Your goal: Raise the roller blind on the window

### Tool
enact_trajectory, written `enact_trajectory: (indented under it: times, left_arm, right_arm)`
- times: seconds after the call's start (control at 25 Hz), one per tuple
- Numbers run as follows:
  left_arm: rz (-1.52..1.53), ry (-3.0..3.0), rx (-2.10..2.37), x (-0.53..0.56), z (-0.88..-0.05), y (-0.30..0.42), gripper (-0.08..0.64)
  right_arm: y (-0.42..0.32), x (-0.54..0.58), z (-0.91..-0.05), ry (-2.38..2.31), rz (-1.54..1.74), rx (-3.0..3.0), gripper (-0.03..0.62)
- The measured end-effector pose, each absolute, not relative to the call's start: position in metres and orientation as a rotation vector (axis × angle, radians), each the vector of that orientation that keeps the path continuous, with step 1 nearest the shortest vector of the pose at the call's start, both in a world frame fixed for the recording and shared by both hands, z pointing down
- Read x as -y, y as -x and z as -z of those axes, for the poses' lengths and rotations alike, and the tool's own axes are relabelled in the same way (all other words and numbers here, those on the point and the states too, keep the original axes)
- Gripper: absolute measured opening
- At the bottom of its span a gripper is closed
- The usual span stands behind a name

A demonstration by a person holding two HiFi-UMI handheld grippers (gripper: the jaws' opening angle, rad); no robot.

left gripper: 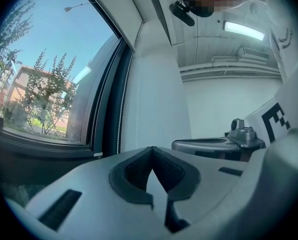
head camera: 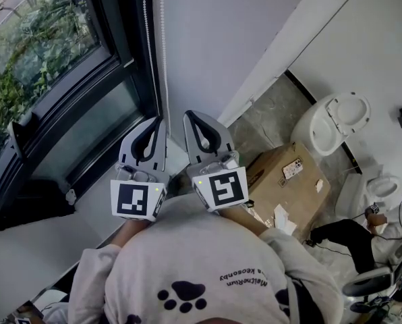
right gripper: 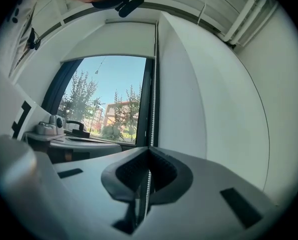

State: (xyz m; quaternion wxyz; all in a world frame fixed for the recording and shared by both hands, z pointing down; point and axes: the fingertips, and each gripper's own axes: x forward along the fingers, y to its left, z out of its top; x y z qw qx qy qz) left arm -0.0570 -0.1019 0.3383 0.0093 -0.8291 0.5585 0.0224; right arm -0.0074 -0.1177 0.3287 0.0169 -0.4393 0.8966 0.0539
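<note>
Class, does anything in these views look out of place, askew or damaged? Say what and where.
A white ceramic toilet with its lid up stands on the floor at right, beside a brown cardboard box littered with papers; it looks like storage.

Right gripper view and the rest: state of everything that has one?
roller blind, partly raised, covers only the top of the window
right gripper, shut on bead chain
left gripper, shut, empty
bead chain, hanging straight
cardboard box, closed
</note>
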Motion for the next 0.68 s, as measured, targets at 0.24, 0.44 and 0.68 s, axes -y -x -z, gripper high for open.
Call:
enact_trajectory:
  times: [0.24, 0.44, 0.68]
  left_arm:
    - [-0.080, 2.575, -1.754, 0.0984, -0.3373, 0.0573, 0.006]
    - [-0.082, 2.567, -1.760, 0.0968, -0.3359, 0.0582, 0.006]
    - [-0.100, 2.555, -1.751, 0.0961, -0.3332, 0.0572, 0.006]
  right_arm:
    - [0.0074, 0.1142, -0.3284, 1.355, -0.179, -2.791, 0.009]
    - [0.0072, 0.1133, -0.3277, 1.351, -0.180, -2.790, 0.009]
    - [0.0091, 0.1121, -0.3251, 1.338, -0.193, -2.774, 0.009]
